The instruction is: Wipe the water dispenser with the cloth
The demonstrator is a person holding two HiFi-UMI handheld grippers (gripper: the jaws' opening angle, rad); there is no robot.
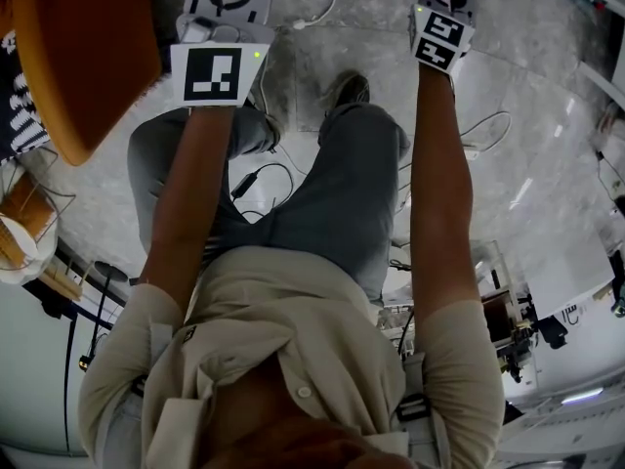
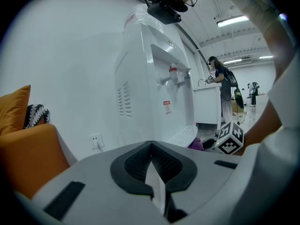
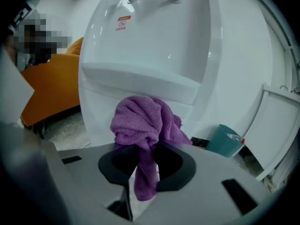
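Right tongs (image 3: pixel 145 165) are clamping the cloth (image 3: pixel 140 121) near the water dispenser (image 3: pixel 154 41); left tongs (image 2: pixel 152 172) are sitting closed, empty; wiping looks barely begun.

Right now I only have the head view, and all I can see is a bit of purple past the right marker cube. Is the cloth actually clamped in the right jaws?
Observer: Yes. In the right gripper view, the right gripper is shut on the purple cloth. The cloth bunches above the jaws and a tail hangs below them.
Operator: What is it facing?
Observer: The water dispenser. Its drip ledge sits right behind the cloth, but I cannot tell whether they touch.
Operator: And the left one?
Observer: In the left gripper view, the left gripper is shut with nothing between its jaws, and it looks at the dispenser's side.
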